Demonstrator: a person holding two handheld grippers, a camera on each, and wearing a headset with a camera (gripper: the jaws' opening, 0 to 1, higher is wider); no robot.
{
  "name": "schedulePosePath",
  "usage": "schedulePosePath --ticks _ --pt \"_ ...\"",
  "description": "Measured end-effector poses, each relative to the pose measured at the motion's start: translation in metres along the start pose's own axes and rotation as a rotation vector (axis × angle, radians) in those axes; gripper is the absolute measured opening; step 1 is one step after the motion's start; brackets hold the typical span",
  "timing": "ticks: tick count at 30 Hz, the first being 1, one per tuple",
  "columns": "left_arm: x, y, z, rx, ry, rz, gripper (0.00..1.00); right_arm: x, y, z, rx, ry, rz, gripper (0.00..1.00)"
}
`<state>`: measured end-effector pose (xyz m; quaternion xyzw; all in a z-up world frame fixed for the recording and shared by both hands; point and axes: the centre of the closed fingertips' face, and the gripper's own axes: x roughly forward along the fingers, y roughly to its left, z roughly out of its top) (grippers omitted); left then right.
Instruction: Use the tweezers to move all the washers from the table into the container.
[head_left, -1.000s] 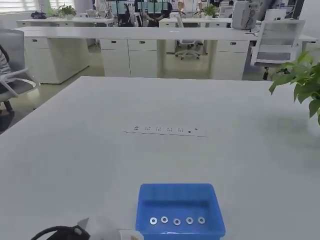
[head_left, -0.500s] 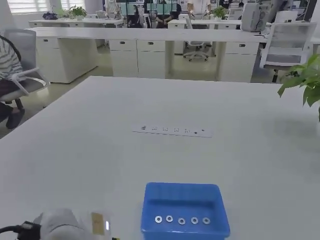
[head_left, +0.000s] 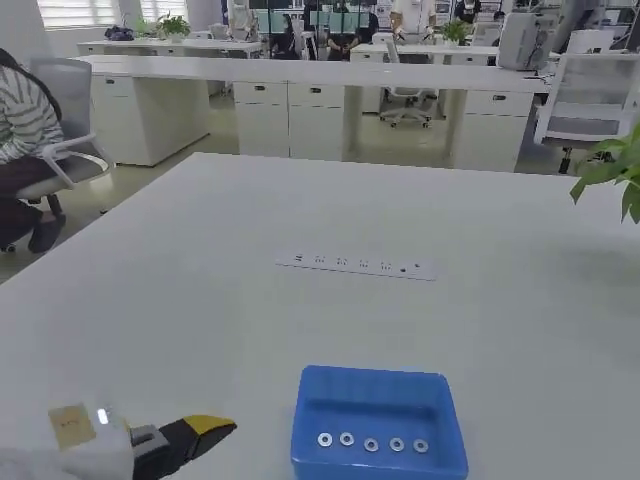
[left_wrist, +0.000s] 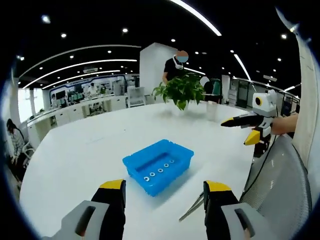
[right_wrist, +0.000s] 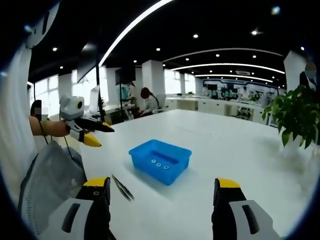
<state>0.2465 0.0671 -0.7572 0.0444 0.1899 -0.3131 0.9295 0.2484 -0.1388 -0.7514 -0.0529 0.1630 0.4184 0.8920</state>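
Container (head_left: 372, 403) glossy blue plastic; washers (head_left: 371, 444) shiny metal; table (head_left: 300, 320) matt white.

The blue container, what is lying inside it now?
Five washers in a row on the blue container's floor, near its front wall. That wall covers a thin strip of floor, which cannot be checked.

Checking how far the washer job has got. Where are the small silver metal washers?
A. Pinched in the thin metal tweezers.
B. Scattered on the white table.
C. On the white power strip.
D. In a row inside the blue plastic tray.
D: five small silver metal washers lie in a row on the floor of the blue plastic tray; the thin metal tweezers lie on the white table beside it.
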Motion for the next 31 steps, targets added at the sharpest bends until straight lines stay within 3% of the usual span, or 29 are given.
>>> schedulePosePath --ticks 1,4,10,13,20,27,31 --pt "0.000 0.000 0.001 -0.008 -0.009 0.005 0.67 0.000 0.000 0.002 -0.005 -0.007 -0.005 0.85" --pt "-0.006 0.004 0.011 -0.073 -0.092 0.046 0.75 0.000 -0.001 0.006 -0.022 -0.023 -0.021 0.87" --pt "-0.016 0.014 0.016 -0.104 -0.155 0.130 0.84 0.000 -0.008 0.017 -0.046 -0.081 -0.063 0.96" --pt "-0.023 0.020 0.026 -0.121 -0.232 0.179 0.90 -0.001 -0.014 0.023 -0.030 -0.130 -0.092 0.99" --pt "-0.031 0.026 0.032 -0.119 -0.281 0.243 0.99 -0.007 -0.028 0.029 -0.020 -0.172 -0.168 0.99" --pt "-0.033 0.032 0.034 -0.090 -0.302 0.257 0.99 -0.015 -0.045 0.026 0.027 -0.196 -0.219 0.99" --pt "-0.033 0.033 0.033 -0.095 -0.302 0.258 0.99 -0.013 -0.043 0.027 0.060 -0.204 -0.220 0.99"
